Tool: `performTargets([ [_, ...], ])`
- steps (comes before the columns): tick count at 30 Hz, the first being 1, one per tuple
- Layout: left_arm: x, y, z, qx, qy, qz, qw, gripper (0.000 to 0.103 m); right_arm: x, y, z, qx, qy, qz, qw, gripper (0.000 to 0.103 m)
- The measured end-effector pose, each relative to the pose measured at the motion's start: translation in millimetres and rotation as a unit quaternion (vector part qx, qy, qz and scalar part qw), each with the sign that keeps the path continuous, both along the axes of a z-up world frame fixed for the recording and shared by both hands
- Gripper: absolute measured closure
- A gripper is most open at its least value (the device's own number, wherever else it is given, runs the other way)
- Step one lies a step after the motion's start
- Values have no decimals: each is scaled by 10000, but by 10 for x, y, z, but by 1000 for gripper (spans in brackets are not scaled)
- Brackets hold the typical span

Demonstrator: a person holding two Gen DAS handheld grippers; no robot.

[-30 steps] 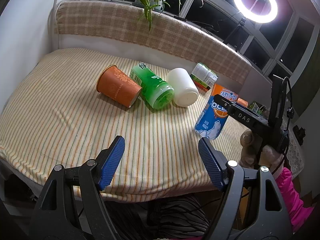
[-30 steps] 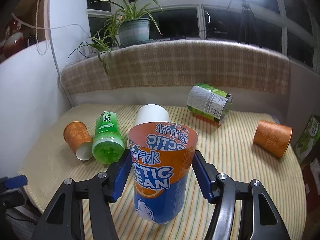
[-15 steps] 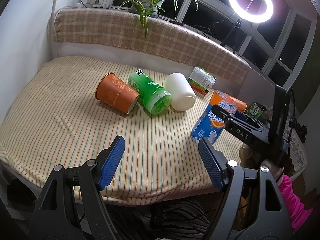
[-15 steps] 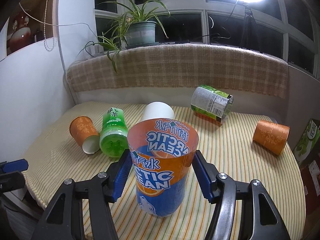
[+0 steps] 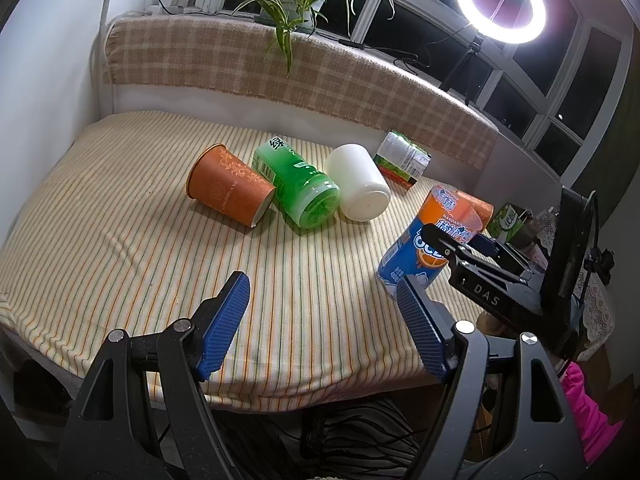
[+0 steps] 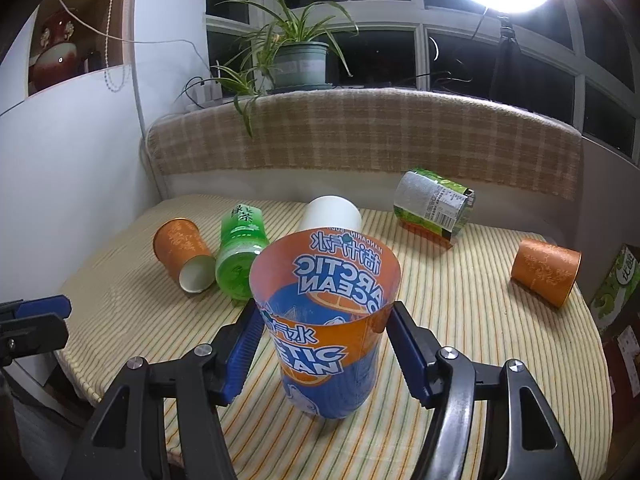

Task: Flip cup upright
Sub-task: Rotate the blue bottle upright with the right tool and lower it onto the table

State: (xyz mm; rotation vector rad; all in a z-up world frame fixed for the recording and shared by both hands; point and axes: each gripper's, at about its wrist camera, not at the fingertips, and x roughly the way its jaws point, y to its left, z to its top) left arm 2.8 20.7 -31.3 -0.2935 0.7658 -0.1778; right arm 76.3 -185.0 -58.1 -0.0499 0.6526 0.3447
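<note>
Right wrist view shows your right gripper [image 6: 324, 340] with its jaws clamped on the Arctic Ocean cup [image 6: 328, 344], blue pads [image 6: 244, 344] pressing its sides just below the rim. The cup stands mouth up, base resting on the striped tabletop [image 6: 460, 360] near the front edge, leaning slightly; the print reads mirrored through the translucent wall. Left wrist view confirms the grasp: the same cup [image 5: 424, 248] sits at the right front of the cloth with the right gripper [image 5: 452, 244] closed around its upper part. Your left gripper [image 5: 324, 320] hangs over the near edge of the tabletop [image 5: 120, 248], jaws spread wide and holding nothing, well apart from every cup. Behind the held cup lie five others on their sides. An orange paper cup [image 6: 184, 256] lies at the left, mouth toward the camera, touching a green tea cup [image 6: 240, 252] just beside it. A white cup [image 6: 332, 214] lies next, partly hidden behind the held cup's rim in the right wrist view; in the left wrist view it [image 5: 358, 184] lies just beside the green one [image 5: 298, 184]. A green labelled cup [image 6: 434, 208] lies near the back cushion [image 6: 360, 140]. A second orange cup [image 6: 546, 272] lies at the far right edge, well apart from the rest. A potted plant [image 6: 300, 60] stands on the sill, and a ring light [image 5: 500, 2] glows at upper right.
</note>
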Motion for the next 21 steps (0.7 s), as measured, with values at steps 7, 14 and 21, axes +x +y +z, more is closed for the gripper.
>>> performTargets([
  [7,14,-12,-3,28,-9,-32,10000,25,-41,-1,-19,-2,49,82,10000,23],
  [14,87,-76,39,157,-131,-84,9998,25,-152,-111,70,219,92,69,9997,21],
  [21,98,-170,237,379,-621,-27,9973,25,-425,-366,296,538,-117,-190,9983,16],
])
